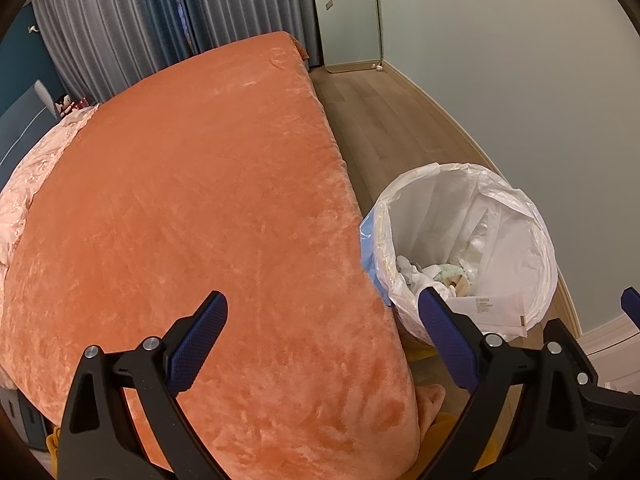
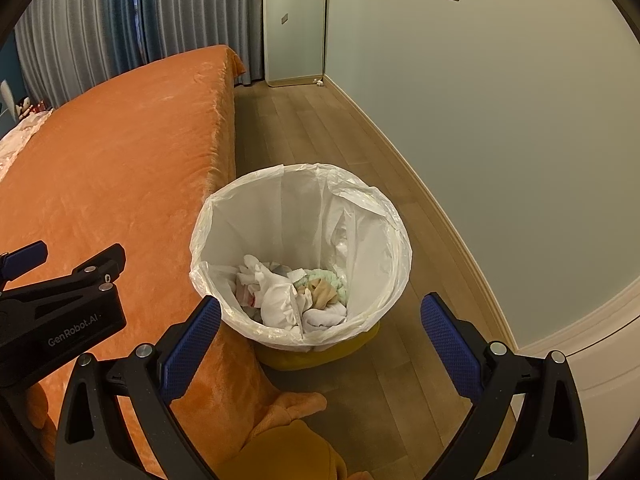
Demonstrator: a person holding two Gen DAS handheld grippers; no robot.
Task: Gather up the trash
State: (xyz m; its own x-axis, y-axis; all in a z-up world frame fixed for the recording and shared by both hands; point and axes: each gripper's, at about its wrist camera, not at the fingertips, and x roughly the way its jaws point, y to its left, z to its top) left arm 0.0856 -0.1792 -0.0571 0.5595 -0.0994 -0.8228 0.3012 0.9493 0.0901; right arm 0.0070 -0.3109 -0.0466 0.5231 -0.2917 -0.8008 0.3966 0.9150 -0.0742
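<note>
A trash bin (image 2: 300, 248) lined with a white plastic bag stands on the floor beside the bed; it also shows in the left wrist view (image 1: 464, 248). Crumpled tissues and scraps (image 2: 296, 292) lie in its bottom. My right gripper (image 2: 320, 312) is open and empty, hovering just above the bin's near rim. My left gripper (image 1: 324, 312) is open and empty, over the bed's near corner, left of the bin. The left gripper's body shows in the right wrist view (image 2: 60, 300).
An orange blanket covers the bed (image 1: 180, 200), with pink bedding (image 1: 36, 176) at its left. Wooden floor (image 2: 320, 128) runs between bed and wall. A tall mirror (image 2: 294, 20) leans at the far end, with a small white scrap (image 2: 319, 82) by its foot. Curtains (image 1: 160, 20) hang behind.
</note>
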